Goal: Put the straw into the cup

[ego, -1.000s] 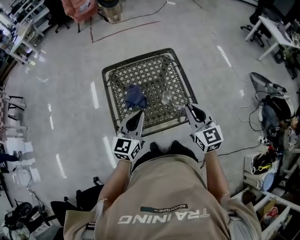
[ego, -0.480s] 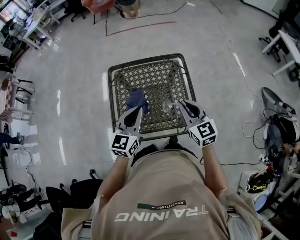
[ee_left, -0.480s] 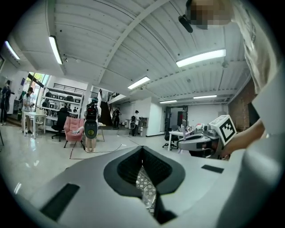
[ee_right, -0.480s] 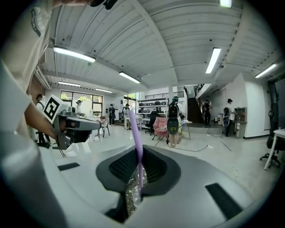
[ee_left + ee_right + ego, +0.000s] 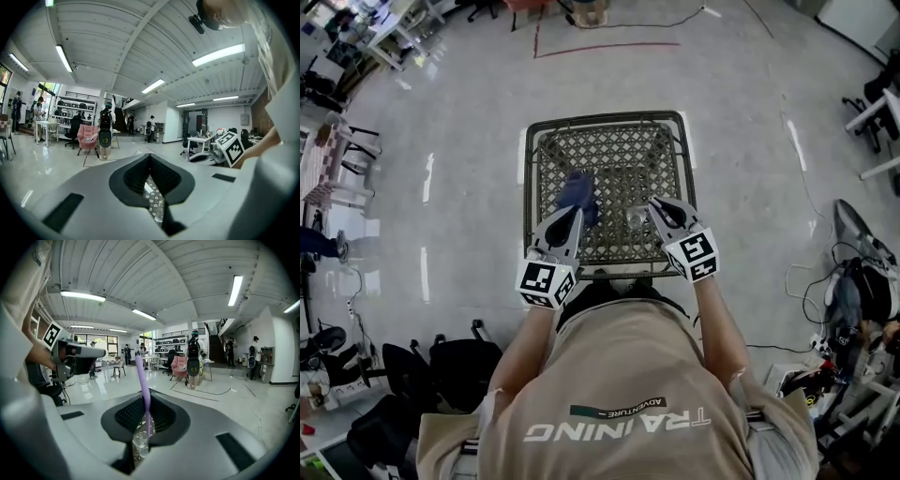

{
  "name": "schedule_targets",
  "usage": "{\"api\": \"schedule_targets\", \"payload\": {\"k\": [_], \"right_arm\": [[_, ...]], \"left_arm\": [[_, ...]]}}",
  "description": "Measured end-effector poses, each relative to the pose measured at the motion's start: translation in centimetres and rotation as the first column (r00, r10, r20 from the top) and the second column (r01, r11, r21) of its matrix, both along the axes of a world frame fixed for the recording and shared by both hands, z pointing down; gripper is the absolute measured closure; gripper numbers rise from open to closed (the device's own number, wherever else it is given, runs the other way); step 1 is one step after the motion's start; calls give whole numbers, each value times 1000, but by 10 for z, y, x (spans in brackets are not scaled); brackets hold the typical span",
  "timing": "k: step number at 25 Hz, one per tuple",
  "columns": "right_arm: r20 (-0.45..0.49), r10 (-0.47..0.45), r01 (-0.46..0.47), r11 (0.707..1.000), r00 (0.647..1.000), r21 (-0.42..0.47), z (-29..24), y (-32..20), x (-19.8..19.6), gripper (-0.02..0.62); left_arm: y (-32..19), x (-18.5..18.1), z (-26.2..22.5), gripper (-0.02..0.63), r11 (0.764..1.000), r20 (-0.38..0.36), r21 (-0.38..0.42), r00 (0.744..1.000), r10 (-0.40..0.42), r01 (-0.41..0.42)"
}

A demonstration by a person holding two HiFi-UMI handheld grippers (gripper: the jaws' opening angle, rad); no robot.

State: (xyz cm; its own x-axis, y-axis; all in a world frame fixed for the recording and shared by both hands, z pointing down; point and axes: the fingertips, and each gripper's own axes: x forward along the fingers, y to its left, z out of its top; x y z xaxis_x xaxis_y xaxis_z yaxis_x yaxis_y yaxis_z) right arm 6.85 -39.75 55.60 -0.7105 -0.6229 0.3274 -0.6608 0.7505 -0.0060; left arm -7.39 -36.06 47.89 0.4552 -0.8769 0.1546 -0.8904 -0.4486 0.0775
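the purple straw [image 5: 142, 380] is held upright between the fingers [image 5: 164, 416] of the right gripper [image 5: 145, 403], which are closed to a narrow gap and pressed on it. most of the straw rises above the fingers. its lower end is seen right at the rim of the clear cup [image 5: 139, 444] below. whether the tip is already inside the cup cannot be told.

in the head view the clear cup [image 5: 635, 217] is seen standing on the lattice top of the bench [image 5: 605, 119], towards the near right part, with the right gripper [image 5: 656, 210] just beside it. the straw itself cannot be made out in that view.

a crumpled blue cloth [image 5: 577, 190] is laid on the bench to the left of the cup, apart from it. the left gripper [image 5: 572, 214] is held just beside the near edge of the cloth. its fingers [image 5: 133, 173] are drawn together at the tips and nothing is held between them; only the lattice is seen through the slit.

both grippers are carried by a person in a beige shirt [image 5: 619, 375] at the near side of the bench, which stands on a pale, glossy floor [image 5: 441, 141].
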Motion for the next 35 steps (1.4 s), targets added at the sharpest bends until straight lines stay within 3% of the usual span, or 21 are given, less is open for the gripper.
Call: {"api": "schedule_targets", "payload": {"k": [9, 16, 17, 18, 19, 30, 33, 35], "right_arm": [[-64, -65, 56, 989, 996, -134, 82, -8, -29, 554], [-67, -50, 38, 985, 996, -169, 99, -9, -33, 548], [-58, -54, 43, 983, 997, -177, 99, -9, -36, 510], [-52, -60, 50, 982, 997, -182, 98, -8, -38, 426], [-51, -65, 55, 982, 997, -180, 96, -7, -38, 400], [-44, -64, 61, 996, 997, -57, 36, -7, -21, 405], [-10, -53, 53, 998, 999, 16, -5, -10, -19, 429], [23, -47, 45, 997, 999, 70, -37, -12, -19, 481]], "left_arm": [[2, -31, -12, 591, 999, 25, 4, 999, -48, 48], [0, -47, -8, 591, 998, 22, -5, 998, -55, 55], [-1, -48, -7, 591, 999, 20, -6, 998, -52, 52], [-2, -49, -7, 591, 999, 17, -6, 999, -49, 49], [-4, -48, -6, 591, 999, 12, -6, 999, -44, 44], [-23, -39, -11, 591, 1000, -30, 28, 1000, -4, 5], [-27, -41, -14, 591, 999, -38, 40, 999, 5, -4], [-29, -43, -19, 591, 999, -41, 51, 999, 12, -10]]}}
